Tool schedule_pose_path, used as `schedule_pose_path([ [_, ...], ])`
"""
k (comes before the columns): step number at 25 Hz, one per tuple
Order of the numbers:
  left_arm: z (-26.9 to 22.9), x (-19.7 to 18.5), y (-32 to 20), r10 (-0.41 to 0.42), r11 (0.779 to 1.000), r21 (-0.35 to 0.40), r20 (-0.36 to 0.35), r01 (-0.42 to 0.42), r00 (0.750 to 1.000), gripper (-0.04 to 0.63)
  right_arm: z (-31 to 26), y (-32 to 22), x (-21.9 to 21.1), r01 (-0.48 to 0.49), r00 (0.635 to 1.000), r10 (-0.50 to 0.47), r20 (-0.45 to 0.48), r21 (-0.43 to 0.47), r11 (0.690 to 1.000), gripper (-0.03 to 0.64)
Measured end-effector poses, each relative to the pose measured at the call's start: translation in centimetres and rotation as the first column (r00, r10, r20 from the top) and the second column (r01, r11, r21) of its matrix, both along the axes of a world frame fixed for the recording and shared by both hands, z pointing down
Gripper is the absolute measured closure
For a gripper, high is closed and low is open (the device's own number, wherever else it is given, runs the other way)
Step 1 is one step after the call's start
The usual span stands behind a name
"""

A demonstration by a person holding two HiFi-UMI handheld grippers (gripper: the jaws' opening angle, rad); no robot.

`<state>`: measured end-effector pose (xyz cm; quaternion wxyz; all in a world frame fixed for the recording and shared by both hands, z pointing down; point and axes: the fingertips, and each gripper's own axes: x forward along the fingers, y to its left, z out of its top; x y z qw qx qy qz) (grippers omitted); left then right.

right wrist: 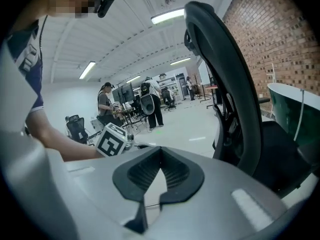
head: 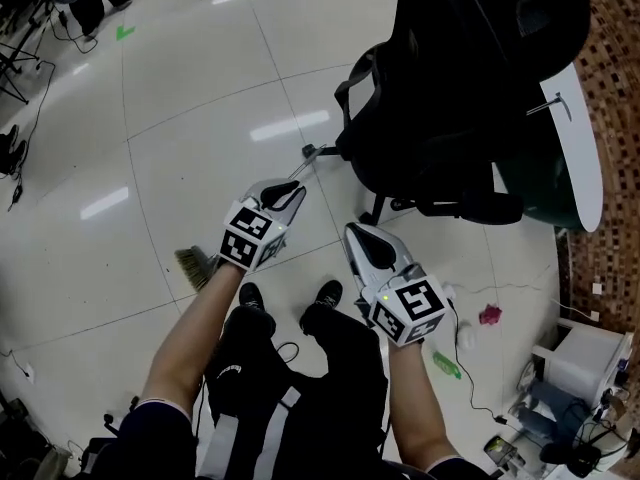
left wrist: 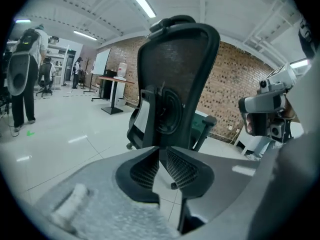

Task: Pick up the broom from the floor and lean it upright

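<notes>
Broom (head: 195, 265): it lies flat on the tiled floor (head: 200, 118) at the far left. The bristle head shows just beside your left forearm. A thin rod comes out from behind your left gripper and runs toward the chair base; it is likely the handle, but the join is hidden. Neither tool touches the broom.

Left gripper (head: 292, 194): you hold it above the floor, angled down and pointing toward the chair. In the left gripper view its ribbed pads (left wrist: 182, 169) stand slightly apart with a narrow slit at the tips. Only floor and chair show through the gap, so it is released and empty.

Shoes (head: 250, 296): both sit on the floor between your two forearms.

Right gripper (head: 358, 234): it is level with the left one, just beside it and apart from it. In the right gripper view the jaw tips meet, so it is clenched on nothing.

Office chair (head: 450, 78): black and mesh-backed, it stands upright directly ahead of both grippers, near their tips.

Pink scrap (head: 490, 315): it lies on the floor to the right of your right hand.
</notes>
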<state>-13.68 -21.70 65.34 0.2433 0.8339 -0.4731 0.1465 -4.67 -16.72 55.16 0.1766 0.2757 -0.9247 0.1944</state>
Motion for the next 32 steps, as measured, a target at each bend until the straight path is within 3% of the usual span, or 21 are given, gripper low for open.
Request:
schedule_pose_path([
  [4,8.5,0.3,-2.5,0.026,0.999,-0.021,0.009,-0.025,1.000,0.534,6.3,-1.4,-0.8,-0.023,1.000,0.023,0.009,0.009,1.000,0.611],
  [11,24.4,0.5,-6.9,0.050,0.996,-0.080,0.085,-0.043,0.995,0.474,17.0,-3.9,-1.0,-0.048,0.999,0.048,0.005,0.037,0.998,0.611],
  [15,32.4,0.5,-9.3,0.043,0.994,-0.100,0.084,-0.034,0.996,0.456,22.7,-5.0,-0.4,-0.075,0.997,0.077,-0.025,0.057,0.996,0.611],
  [20,42.2,0.5,-11.4,0.095,0.985,-0.157,0.175,-0.068,0.980,0.434,29.0,-6.4,0.9,-0.169,0.985,0.170,-0.023,0.046,0.985,0.611],
  [25,48.7,0.3,-12.7,0.110,0.982,-0.177,0.228,-0.070,0.967,0.425,34.0,-6.3,2.1,-0.270,0.963,0.270,-0.012,-0.001,0.963,0.611],
  [32,52.6,0.0,-14.3,0.106,0.982,-0.177,0.233,-0.065,0.967,0.425,37.7,-5.6,2.8,-0.291,0.955,0.290,-0.066,-0.017,0.956,0.611],
])
